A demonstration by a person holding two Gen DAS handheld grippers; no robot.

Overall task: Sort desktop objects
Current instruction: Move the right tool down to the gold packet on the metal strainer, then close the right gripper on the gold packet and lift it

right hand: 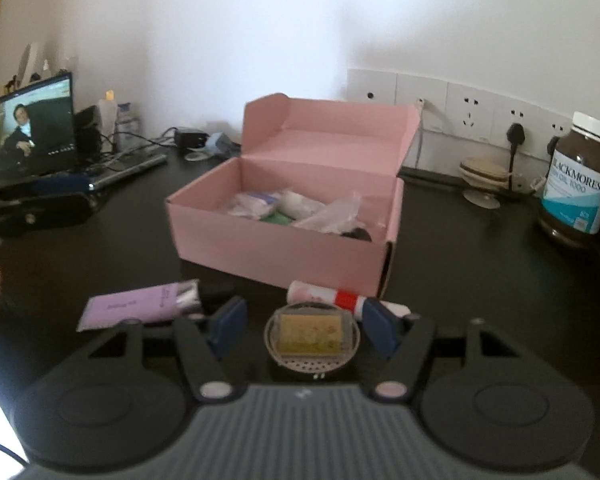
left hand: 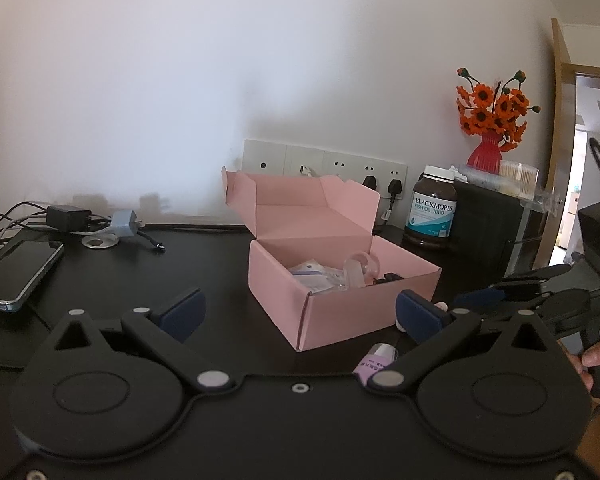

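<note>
An open pink cardboard box (left hand: pixel 284 280) (right hand: pixel 268 248) stands mid-desk, holding plastic-wrapped packets. My left gripper (left hand: pixel 302 310) is open in front of it with nothing between its fingers. My right gripper (right hand: pixel 304 328) straddles a small round metal dish (right hand: pixel 312 336) with a yellow rectangle in it. A dark gap shows at the left pad, while the right pad sits at the dish's rim. A lilac tube (right hand: pixel 140 308) (left hand: pixel 374 362) and a white tube with a red band (right hand: pixel 332 296) lie between the dish and the box. The right gripper (left hand: pixel 500 292) also shows at the right of the left wrist view.
The desk is black. A fish oil bottle (left hand: pixel 434 212) (right hand: pixel 580 188) stands at the back right below wall sockets (left hand: pixel 324 164). A phone (left hand: pixel 16 272) and chargers with cables (left hand: pixel 68 216) lie at the left. A red vase of orange flowers (left hand: pixel 490 128) tops a black box. A lit screen (right hand: pixel 28 132) stands far left.
</note>
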